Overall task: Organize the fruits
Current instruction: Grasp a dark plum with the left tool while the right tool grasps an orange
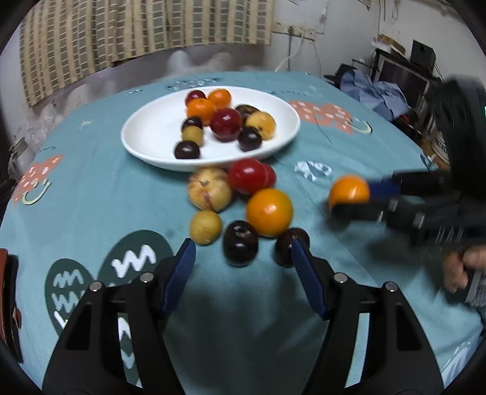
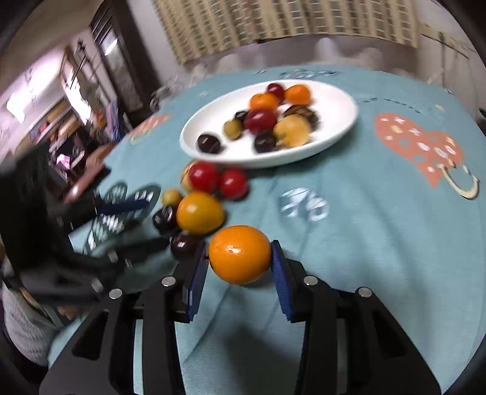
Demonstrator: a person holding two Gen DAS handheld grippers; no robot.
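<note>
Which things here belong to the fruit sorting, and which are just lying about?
Job:
- orange held in the right tool
- loose fruits on the cloth
- plate with fruit already in it
- left tool, open near the dark plums

Lying about:
- tablecloth
- curtain
- blue clothes
- monitor

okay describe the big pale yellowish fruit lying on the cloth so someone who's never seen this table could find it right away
Start at the white plate on the teal cloth. Just off its near rim lies a loose cluster of fruit; the pale fruit is the one nearest the rim, beside the two red fruits. It is the biggest pale one, creamy with pinkish streaks, clearly larger than the small plain yellow fruit in front of it.
</note>
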